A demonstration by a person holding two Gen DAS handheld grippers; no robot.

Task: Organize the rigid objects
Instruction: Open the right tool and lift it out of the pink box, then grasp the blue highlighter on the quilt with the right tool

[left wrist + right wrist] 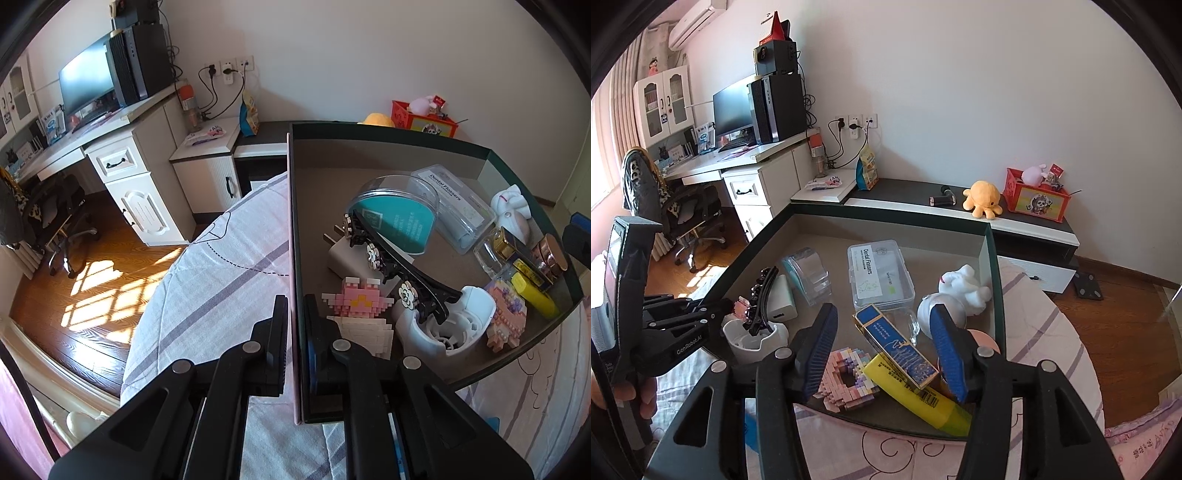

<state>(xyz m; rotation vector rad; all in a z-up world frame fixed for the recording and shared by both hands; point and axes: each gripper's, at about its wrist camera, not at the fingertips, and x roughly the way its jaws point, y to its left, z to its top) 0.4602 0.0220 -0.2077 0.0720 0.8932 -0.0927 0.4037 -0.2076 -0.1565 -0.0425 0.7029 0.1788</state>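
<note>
1. Left wrist view: my left gripper [295, 321] is clamped on the left side wall of the shallow dark-green cardboard tray [388, 129], one finger outside and one inside the wall. The tray rests on the pale striped bedspread [207, 280].

2. Same view, inside the tray: a black hair clip with white flower ornaments [399, 258] lies slanted, its near tip resting in a white round plastic holder [450, 325]. A white plug charger [343, 254] sits under its far end. A pink and white brick-built figure [354, 302] stands just beside my inner finger.

3. Farther in, I see a clear round container with a teal insert [395, 210] and a clear rectangular box labelled Dental Flossers [458, 206]. A white figurine [513, 210] sits at the far right wall.

4. Right wrist view: my right gripper [886, 350] is spread wide over the near right part of the tray and holds nothing.

5. Between its fingers lie a blue and gold rectangular box [897, 343], tilted, atop a yellow highlighter-shaped object [923, 395]. A pastel brick-built ring [849, 380] lies just left of them.

6. The left gripper shows at the left edge, at the tray's left wall.
</note>
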